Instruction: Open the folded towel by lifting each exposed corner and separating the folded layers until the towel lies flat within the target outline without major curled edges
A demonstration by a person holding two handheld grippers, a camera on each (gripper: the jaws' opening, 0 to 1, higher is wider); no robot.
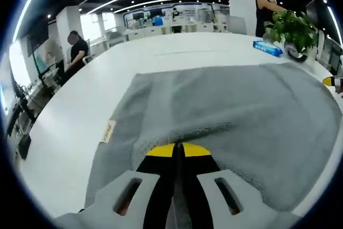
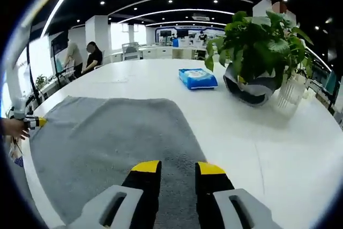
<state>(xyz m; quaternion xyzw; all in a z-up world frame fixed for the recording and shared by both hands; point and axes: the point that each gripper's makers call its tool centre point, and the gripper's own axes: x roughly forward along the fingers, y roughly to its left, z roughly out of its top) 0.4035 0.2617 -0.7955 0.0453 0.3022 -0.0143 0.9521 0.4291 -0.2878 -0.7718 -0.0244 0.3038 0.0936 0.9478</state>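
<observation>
No legible text; towel tag [image 1: 109,131] and blue packet [image 2: 198,78] print unreadable.

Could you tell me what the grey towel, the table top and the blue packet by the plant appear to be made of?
The grey towel looks like soft terry or microfibre cloth: matte, with a nubby pile where the left gripper pinches its edge. The table top seems a smooth white laminate or similar, slightly glossy. The blue packet looks like thin plastic film, with a faint sheen; possibly wet wipes.

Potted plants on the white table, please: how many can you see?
1: the potted plant stands far right on the table, beside the blue pack, beyond the towel. Others may be hidden.
</observation>
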